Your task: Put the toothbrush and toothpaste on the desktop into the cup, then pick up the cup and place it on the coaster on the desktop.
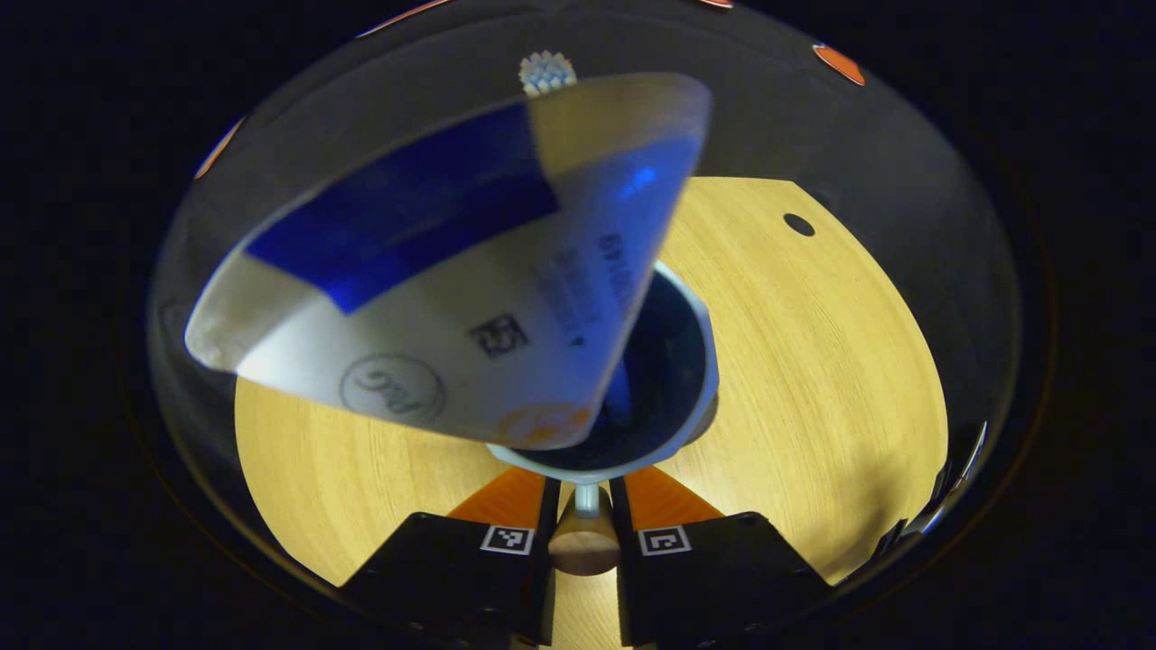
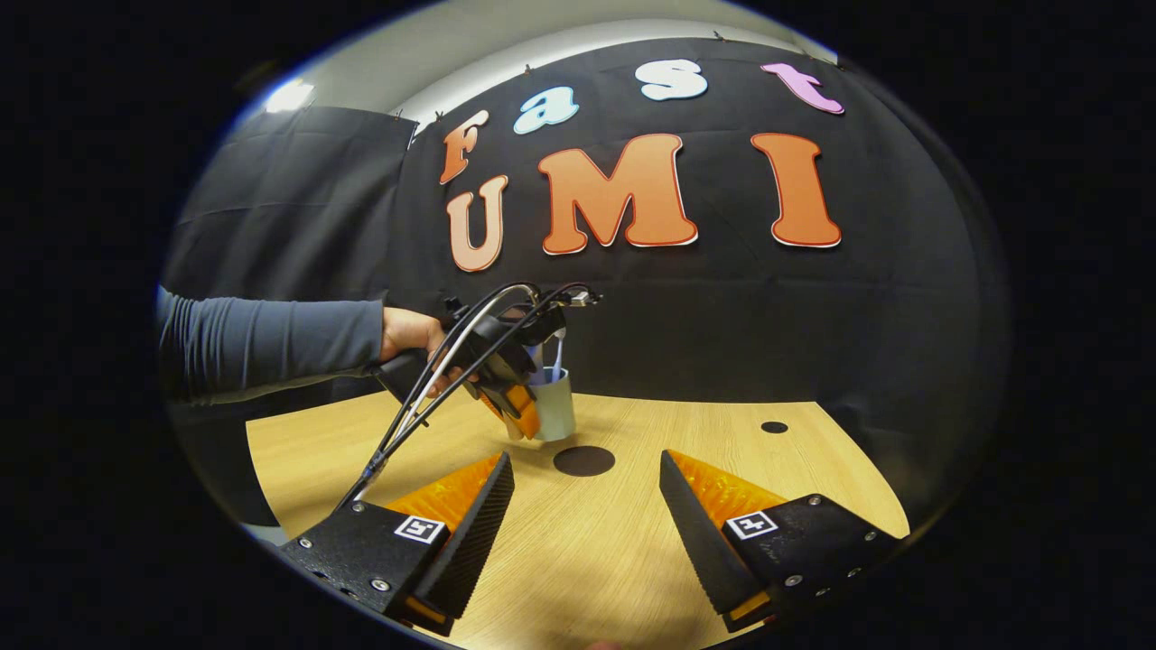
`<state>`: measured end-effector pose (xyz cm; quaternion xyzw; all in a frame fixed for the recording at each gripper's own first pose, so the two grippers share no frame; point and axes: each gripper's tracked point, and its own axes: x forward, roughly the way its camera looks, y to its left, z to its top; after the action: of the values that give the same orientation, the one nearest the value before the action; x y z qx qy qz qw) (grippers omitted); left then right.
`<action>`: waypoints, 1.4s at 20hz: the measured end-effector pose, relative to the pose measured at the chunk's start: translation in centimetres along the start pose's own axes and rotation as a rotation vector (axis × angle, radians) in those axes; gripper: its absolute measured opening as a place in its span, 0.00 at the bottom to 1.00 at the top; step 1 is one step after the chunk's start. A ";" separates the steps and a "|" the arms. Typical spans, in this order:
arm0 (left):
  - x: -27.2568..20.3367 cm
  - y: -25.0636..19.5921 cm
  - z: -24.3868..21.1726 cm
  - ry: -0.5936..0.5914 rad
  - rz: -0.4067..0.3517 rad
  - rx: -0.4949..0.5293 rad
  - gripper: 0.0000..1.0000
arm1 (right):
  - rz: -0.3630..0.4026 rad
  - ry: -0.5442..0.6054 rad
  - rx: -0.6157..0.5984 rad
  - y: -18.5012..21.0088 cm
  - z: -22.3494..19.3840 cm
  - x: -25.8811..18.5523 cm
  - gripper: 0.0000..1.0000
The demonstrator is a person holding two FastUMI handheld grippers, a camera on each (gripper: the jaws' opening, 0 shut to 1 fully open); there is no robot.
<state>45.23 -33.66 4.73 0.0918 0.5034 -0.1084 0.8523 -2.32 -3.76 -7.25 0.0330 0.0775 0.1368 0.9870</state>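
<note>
A pale blue cup (image 1: 706, 361) fills the middle of the left gripper view. The white and blue toothpaste tube (image 1: 452, 271) leans out of it, and the toothbrush's bristle head (image 1: 547, 72) shows above the tube. My left gripper (image 1: 585, 495) is shut on the cup's near wall. A dark sliver of the coaster (image 1: 703, 421) peeks out beside the cup's right side. In the right gripper view a hand (image 2: 411, 334) holds the left gripper (image 2: 517, 408) on the cup (image 2: 558, 404), just behind the round black coaster (image 2: 583, 460). My right gripper (image 2: 587, 506) stands open over the desktop, nothing between its fingers.
The wooden desktop (image 2: 614, 560) has a small dark round hole (image 2: 774, 426) at the back right, also seen as the hole (image 1: 799, 224) past the cup. A grey sleeve (image 2: 271, 348) reaches in from the left. Cables (image 2: 424, 406) trail from the left gripper.
</note>
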 end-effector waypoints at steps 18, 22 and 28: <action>7.6 -2.9 0.9 -0.093 -0.003 0.056 0.92 | -0.088 -0.014 0.007 -2.6 0.8 0.1 0.98; 2.7 -2.3 1.3 -0.241 0.038 0.106 0.98 | -0.107 -0.085 -0.036 -1.0 4.5 0.1 0.97; -5.5 -0.6 -0.7 -0.523 0.149 0.111 1.00 | -0.128 -0.141 -0.049 1.3 8.0 0.3 0.97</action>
<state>41.95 -33.56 9.19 0.1440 0.2516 -0.0930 0.9525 -1.12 -2.77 0.72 0.0134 0.0065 0.0725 0.9973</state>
